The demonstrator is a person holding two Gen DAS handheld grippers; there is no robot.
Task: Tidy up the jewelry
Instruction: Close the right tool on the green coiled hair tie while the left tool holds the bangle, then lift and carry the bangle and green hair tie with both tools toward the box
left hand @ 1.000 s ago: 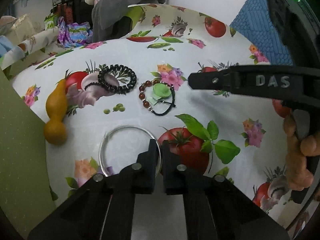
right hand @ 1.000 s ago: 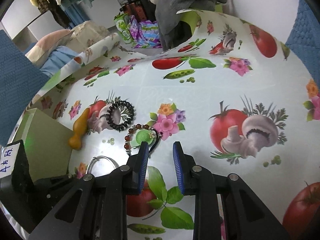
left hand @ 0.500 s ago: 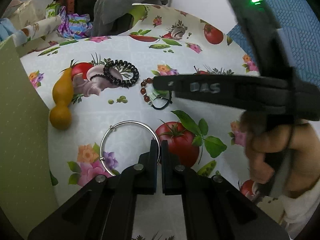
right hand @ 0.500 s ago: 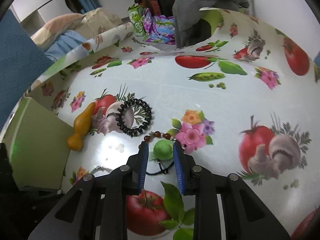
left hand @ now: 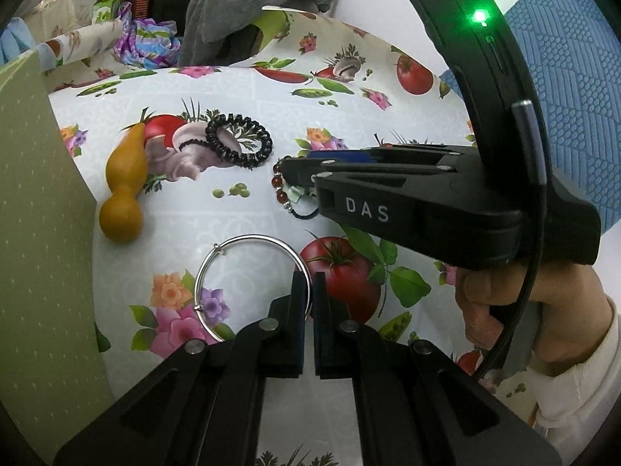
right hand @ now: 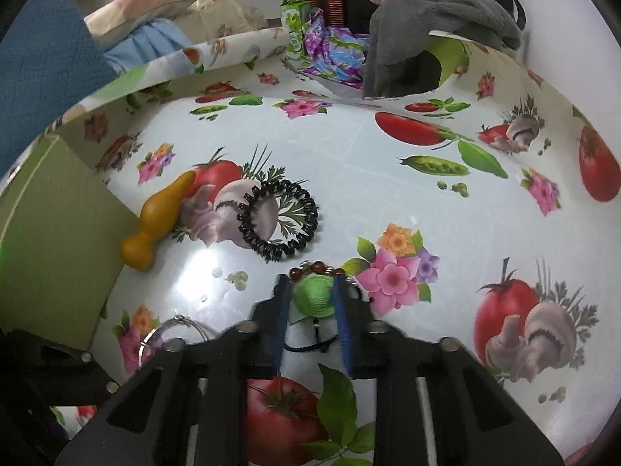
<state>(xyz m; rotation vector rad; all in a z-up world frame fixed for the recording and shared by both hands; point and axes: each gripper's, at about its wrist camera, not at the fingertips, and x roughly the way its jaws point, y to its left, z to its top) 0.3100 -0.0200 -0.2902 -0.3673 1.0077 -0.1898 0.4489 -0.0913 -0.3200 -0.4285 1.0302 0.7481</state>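
Note:
My left gripper [left hand: 309,276] is shut on the right rim of a thin silver bangle [left hand: 217,256] that lies on the printed tablecloth. My right gripper [right hand: 311,286] is open, its blue pads on either side of the green pendant [right hand: 313,299] of a red-bead bracelet [right hand: 316,268]. From the left wrist view the right gripper [left hand: 295,173] covers most of that bracelet [left hand: 278,190]. A black coiled hair tie [left hand: 238,144] lies further back, also in the right wrist view [right hand: 277,223]. The bangle [right hand: 170,328] shows at lower left there.
A yellow gourd-shaped piece [left hand: 122,190] lies left of the hair tie. A green box wall [left hand: 35,233] stands along the left; it also shows in the right wrist view [right hand: 54,240]. Grey clothing [left hand: 248,4] and bags pile up behind the table's raised cloth edge.
My right gripper has moved forward and down until its pads straddle the green pendant. My left gripper has stayed shut on the bangle and drawn slightly back.

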